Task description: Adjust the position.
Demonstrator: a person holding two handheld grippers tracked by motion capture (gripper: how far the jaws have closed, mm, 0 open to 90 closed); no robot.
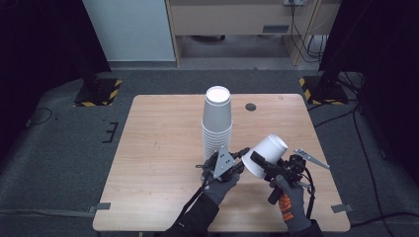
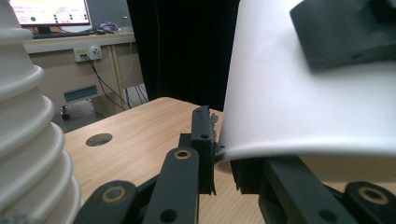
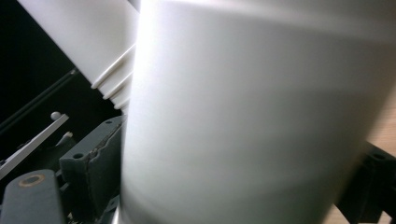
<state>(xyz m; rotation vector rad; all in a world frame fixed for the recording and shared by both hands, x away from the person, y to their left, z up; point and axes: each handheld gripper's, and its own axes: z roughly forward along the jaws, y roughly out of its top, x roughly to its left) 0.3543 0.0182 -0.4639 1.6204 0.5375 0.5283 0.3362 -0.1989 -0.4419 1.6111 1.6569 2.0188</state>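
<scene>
Matt white paper cup, smooth; ribbed stack of paper cups; pale wood-grain table, satin; matt black plastic jaws.

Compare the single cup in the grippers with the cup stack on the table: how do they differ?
The single cup is tilted and held off the table between the right hand-held gripper jaws, its rim pinched by the left hand-held gripper; the cup stack stands upside down on the table. The cup is one; the stack is many nested. Both are white.

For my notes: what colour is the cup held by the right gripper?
Plain white cup; clearest in the high view.
</scene>
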